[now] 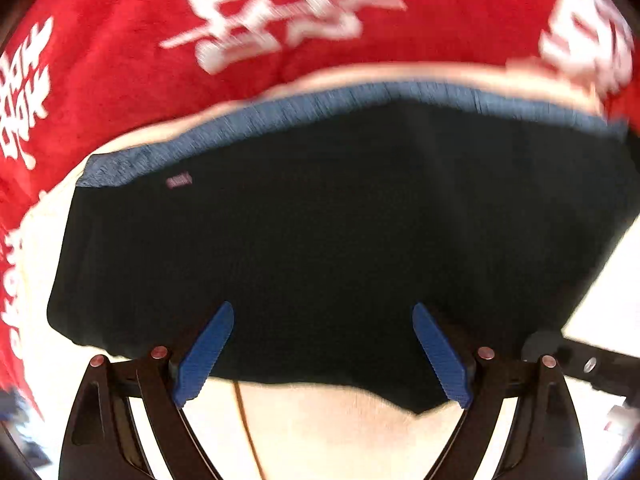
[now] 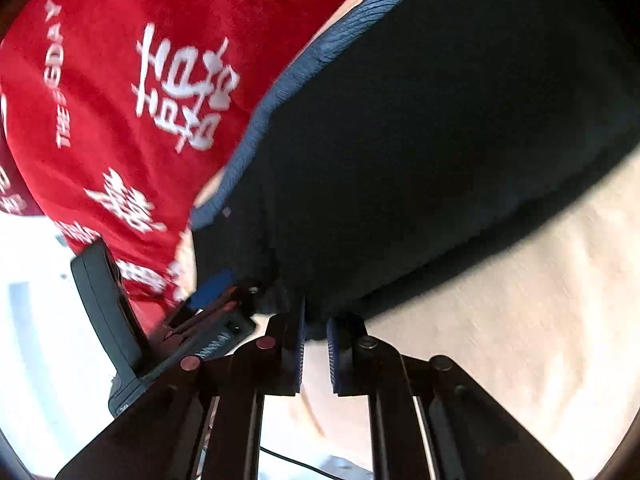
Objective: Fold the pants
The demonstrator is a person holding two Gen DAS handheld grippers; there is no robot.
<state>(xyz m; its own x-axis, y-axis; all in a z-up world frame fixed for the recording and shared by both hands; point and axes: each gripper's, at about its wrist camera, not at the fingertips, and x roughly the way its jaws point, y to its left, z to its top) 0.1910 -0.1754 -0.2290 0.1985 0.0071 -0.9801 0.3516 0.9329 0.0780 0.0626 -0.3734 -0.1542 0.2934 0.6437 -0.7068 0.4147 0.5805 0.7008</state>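
Note:
Black pants (image 1: 320, 220) with a blue waistband (image 1: 280, 116) lie flat on a cream sheet (image 1: 340, 432). My left gripper (image 1: 323, 308) points down over their near edge, its blue pads (image 1: 206, 354) wide apart and astride the hem without pressing on it. In the right wrist view the pants (image 2: 420, 160) fill the middle, the waistband (image 2: 272, 120) running up to the right. My right gripper (image 2: 317, 316) has its jaws nearly together, tips pinching the near edge of the black cloth. One blue pad (image 2: 212, 288) of the left gripper shows just to the left.
A red blanket (image 1: 120, 60) with white characters lies beyond the waistband and is also in the right wrist view (image 2: 100, 80). A thin cord (image 1: 246, 428) crosses the cream sheet (image 2: 520, 320) near me. A bright white area (image 2: 36, 300) lies at the left.

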